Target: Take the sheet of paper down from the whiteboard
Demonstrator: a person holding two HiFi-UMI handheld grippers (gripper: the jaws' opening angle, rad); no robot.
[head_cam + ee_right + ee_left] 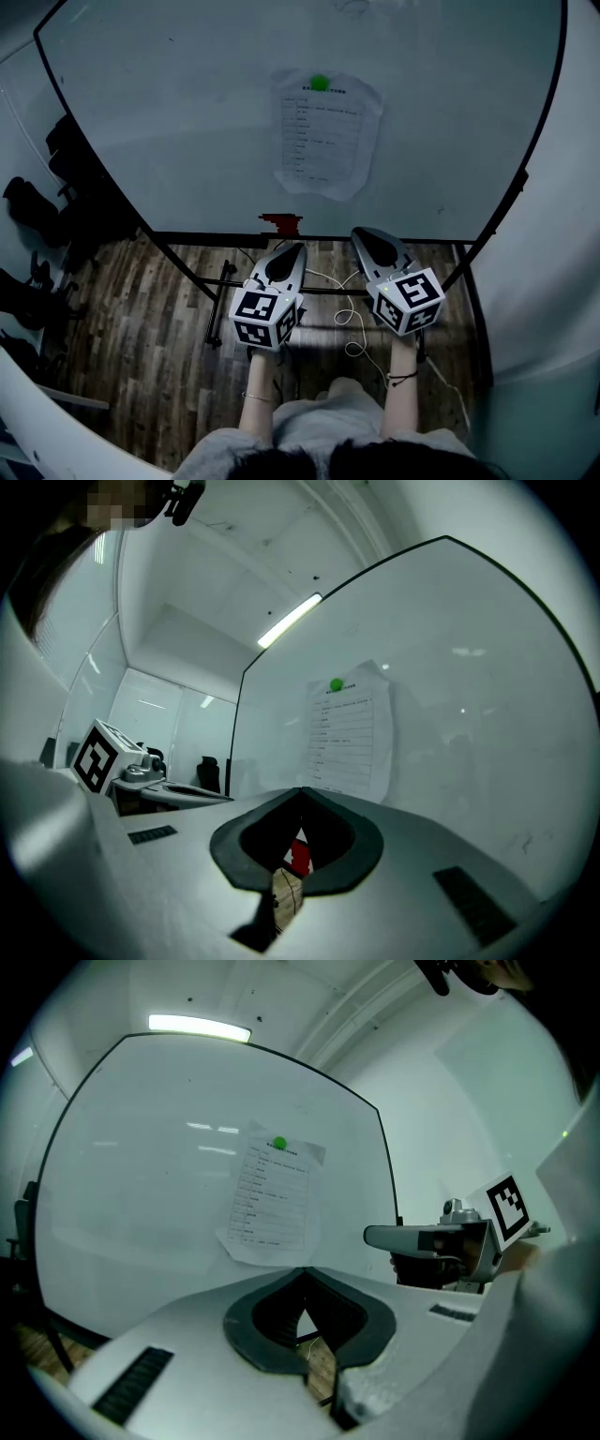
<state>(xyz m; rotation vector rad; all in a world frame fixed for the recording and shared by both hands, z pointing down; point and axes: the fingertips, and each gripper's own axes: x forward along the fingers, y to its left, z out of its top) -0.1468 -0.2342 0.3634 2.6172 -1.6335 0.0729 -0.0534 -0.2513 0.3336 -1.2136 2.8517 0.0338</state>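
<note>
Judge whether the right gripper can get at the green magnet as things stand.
Probably yes: nothing stands between the right gripper and the green magnet, though its jaws are shut.

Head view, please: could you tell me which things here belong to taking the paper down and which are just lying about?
Belong to the job: sheet of paper, green magnet pinning it, whiteboard, left hand-held gripper, right hand-held gripper (both shut, empty).
Just lying about: red item at the whiteboard's lower edge, white cable, dark chairs.
</note>
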